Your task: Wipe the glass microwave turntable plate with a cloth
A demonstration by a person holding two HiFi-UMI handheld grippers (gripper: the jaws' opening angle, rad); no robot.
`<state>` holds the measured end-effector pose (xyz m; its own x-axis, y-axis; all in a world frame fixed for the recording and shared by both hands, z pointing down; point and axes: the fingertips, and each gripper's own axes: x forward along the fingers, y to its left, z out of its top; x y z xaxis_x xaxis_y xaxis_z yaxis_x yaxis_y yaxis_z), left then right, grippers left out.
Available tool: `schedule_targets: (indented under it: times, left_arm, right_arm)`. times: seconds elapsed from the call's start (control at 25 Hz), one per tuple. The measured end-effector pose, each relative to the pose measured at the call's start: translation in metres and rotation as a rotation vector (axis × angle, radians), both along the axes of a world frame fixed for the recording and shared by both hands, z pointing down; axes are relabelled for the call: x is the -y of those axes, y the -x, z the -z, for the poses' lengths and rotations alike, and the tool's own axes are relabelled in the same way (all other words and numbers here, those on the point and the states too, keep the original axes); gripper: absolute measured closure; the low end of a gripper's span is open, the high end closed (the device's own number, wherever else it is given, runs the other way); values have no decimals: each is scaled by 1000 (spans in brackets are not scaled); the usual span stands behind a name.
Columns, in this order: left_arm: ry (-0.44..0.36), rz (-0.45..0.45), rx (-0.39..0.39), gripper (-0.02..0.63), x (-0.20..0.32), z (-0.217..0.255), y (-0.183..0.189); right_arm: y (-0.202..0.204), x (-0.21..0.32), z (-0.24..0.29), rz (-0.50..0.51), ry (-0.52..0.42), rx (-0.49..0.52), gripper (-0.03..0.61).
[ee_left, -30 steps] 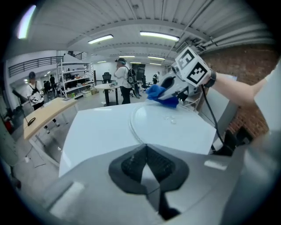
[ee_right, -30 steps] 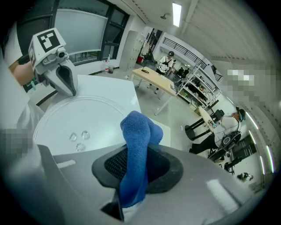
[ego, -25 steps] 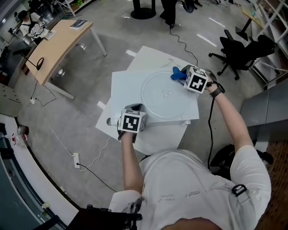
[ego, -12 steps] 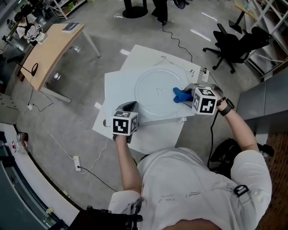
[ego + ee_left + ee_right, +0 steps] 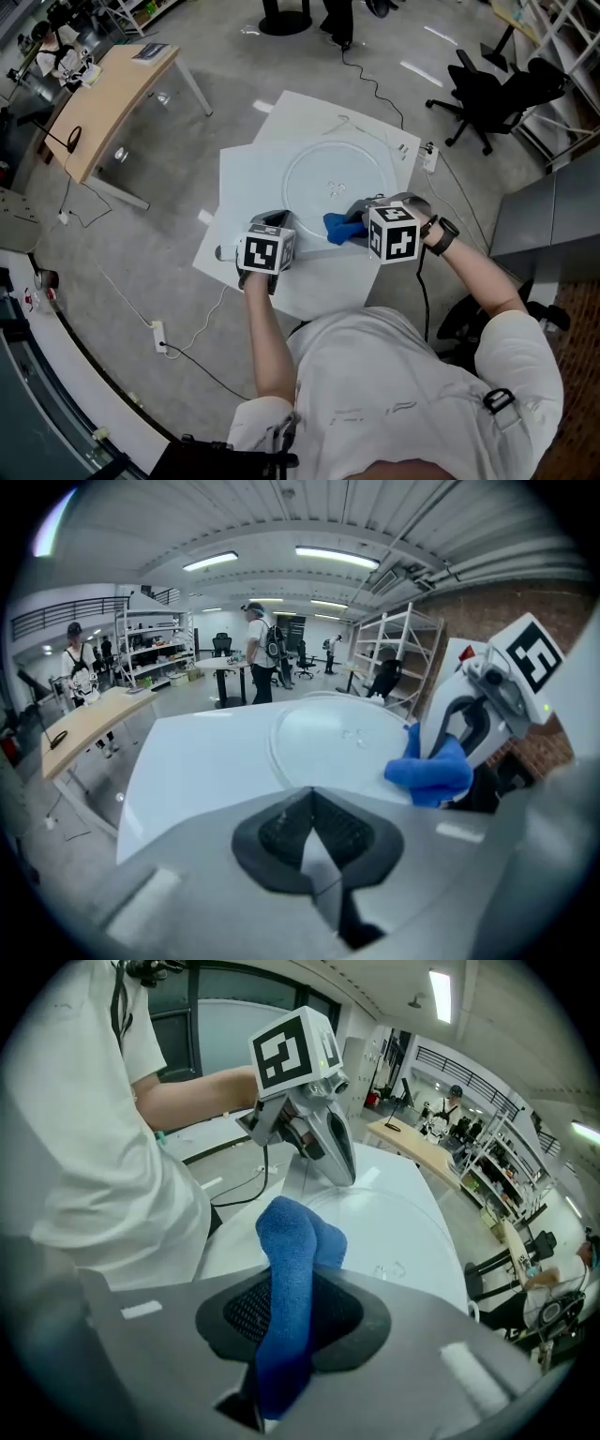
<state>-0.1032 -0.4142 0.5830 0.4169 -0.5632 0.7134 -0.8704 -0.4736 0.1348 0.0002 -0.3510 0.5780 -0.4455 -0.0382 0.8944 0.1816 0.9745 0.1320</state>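
place: lab workspace | cues: shelving rack [image 5: 392, 641], wooden desk [image 5: 105, 101], office chair [image 5: 499, 86]

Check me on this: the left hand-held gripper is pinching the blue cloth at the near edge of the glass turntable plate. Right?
Wrong side: the right hand-held gripper pinches the blue cloth, as the right gripper view shows. The rest holds: the cloth sits at the near edge of the glass turntable plate.
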Motion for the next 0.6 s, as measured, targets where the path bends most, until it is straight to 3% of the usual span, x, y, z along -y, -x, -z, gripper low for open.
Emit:
schedule_targets:
  times: [0.2, 0.6]
  left_arm:
    - [26, -1, -33, 612, -3, 2, -3]
    - [5, -8, 23, 612, 3, -5, -2]
  right_arm:
    - [36, 6, -3, 21, -10, 35, 492]
    - [83, 72, -5, -35, -77, 69, 495]
